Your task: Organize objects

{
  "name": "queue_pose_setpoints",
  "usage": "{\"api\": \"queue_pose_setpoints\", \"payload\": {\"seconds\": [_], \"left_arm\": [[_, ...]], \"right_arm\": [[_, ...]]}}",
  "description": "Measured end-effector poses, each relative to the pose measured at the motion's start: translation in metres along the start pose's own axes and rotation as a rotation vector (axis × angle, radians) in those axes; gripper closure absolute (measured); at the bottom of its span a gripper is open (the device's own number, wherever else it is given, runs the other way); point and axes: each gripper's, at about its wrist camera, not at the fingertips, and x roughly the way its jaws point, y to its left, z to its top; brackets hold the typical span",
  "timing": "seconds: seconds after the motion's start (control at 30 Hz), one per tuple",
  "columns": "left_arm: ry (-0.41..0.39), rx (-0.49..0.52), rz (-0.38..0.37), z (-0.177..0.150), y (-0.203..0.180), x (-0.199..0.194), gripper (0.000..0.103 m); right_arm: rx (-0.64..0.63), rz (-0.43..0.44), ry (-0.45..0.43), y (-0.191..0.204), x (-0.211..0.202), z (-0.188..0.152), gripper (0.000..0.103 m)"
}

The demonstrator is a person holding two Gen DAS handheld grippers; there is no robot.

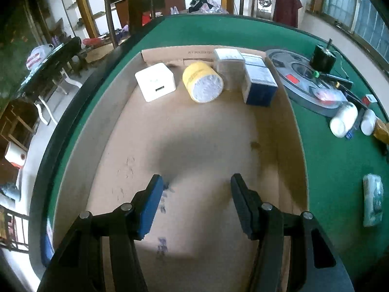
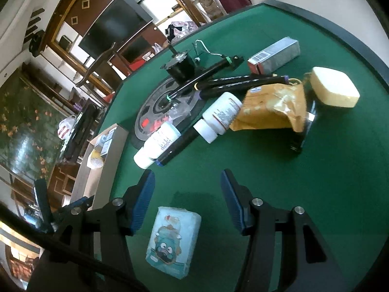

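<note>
Inside the cardboard box [image 1: 295, 131], the left gripper [image 1: 197, 185] hangs with its jaws spread wide and nothing between them, over a broad stretch of bare cardboard floor. Low walls bound that floor on both sides, and the green table [image 1: 335, 170] runs beyond them to a dark raised rim. Along the far wall of the box stands a row, left to right: a white charger cube [image 1: 155, 82], a yellow tape roll [image 1: 203, 82] lying on its side, a clear-wrapped white box [image 1: 229, 68] and a blue-and-white carton [image 1: 260, 82], the last three pressed close together. Past the right wall lie a round grey tray [image 1: 304, 92] and two white bottles [image 1: 344, 119]. On the right side, the right gripper [image 2: 187, 178] is also wide open and holds nothing. It hovers above the felt with a pale blue tissue pack [image 2: 173, 241], printed with a cartoon face, lying flat between and just below its fingers, free felt on either side. Ahead of it the clutter begins: bottles, black markers [image 2: 240, 81], a crumpled tan packet [image 2: 274, 107] and a yellow soap-like block [image 2: 334, 90] near the table's far edge.
</note>
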Motion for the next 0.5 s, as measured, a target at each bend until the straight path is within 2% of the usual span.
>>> {"api": "queue_pose_setpoints", "payload": {"seconds": [0.13, 0.2, 0.3, 0.37, 0.4, 0.47, 0.5], "left_arm": [[0.018, 0.058, -0.034, -0.021, -0.011, -0.013, 0.051], [0.051, 0.104, -0.063, -0.032, -0.016, -0.020, 0.051], [0.104, 0.153, -0.137, -0.039, -0.019, -0.035, 0.051], [0.070, 0.162, -0.171, -0.035, -0.019, -0.049, 0.051], [0.028, 0.144, -0.191, -0.027, -0.016, -0.059, 0.051], [-0.040, 0.072, -0.220, -0.005, -0.005, -0.070, 0.051], [-0.062, 0.012, -0.274, 0.009, 0.003, -0.071, 0.051]], "right_arm": [[0.017, 0.007, 0.009, -0.009, 0.000, -0.005, 0.048], [0.028, 0.012, 0.014, -0.013, 0.001, -0.007, 0.048], [0.039, 0.022, 0.020, -0.017, 0.002, -0.008, 0.048], [0.040, 0.025, 0.015, -0.019, 0.000, -0.008, 0.048], [0.039, 0.026, 0.011, -0.019, 0.000, -0.007, 0.048], [0.042, 0.029, 0.008, -0.020, -0.001, -0.006, 0.048], [0.045, 0.031, 0.008, -0.021, -0.001, -0.005, 0.048]]}}
